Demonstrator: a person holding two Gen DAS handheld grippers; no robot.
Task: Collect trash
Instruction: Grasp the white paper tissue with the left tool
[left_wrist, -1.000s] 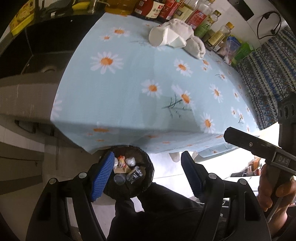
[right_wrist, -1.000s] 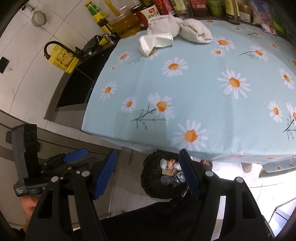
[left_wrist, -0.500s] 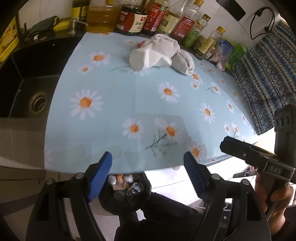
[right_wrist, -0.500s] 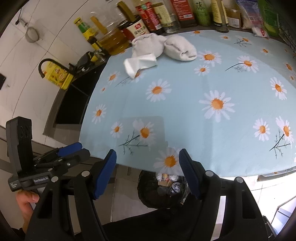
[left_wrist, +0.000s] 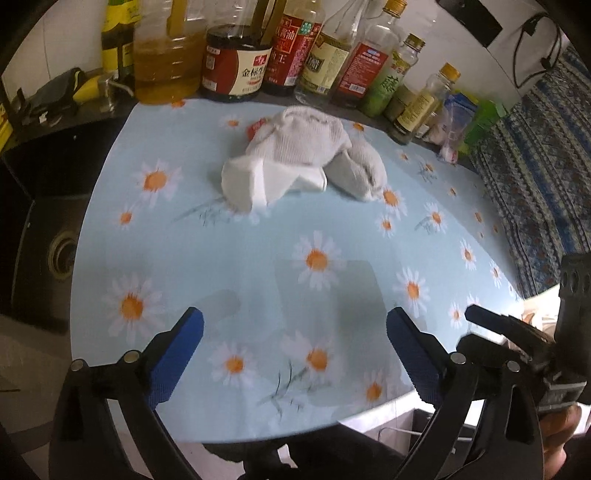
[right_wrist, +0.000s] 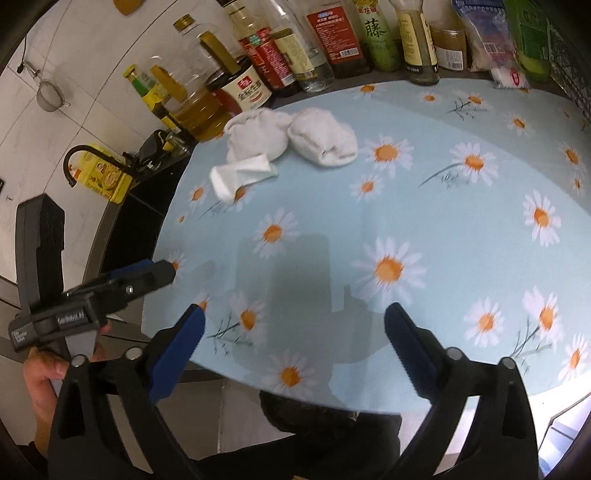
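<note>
Here, left tool: blue pads spread wide with nothing between them, poised over the near edge of the tabletop
Right tool: likewise spread apart and holding nothing, above the daisy cloth
Trash: a crumpled white tissue lay at the far side of the tabletop, touching the white socks
Behind it: a row of sauce bottles and an oil jug lined the back edge
To the left: a dark sink sat beside the tabletop
Path: bare flowered cloth lay between both tools and the tissue
</note>
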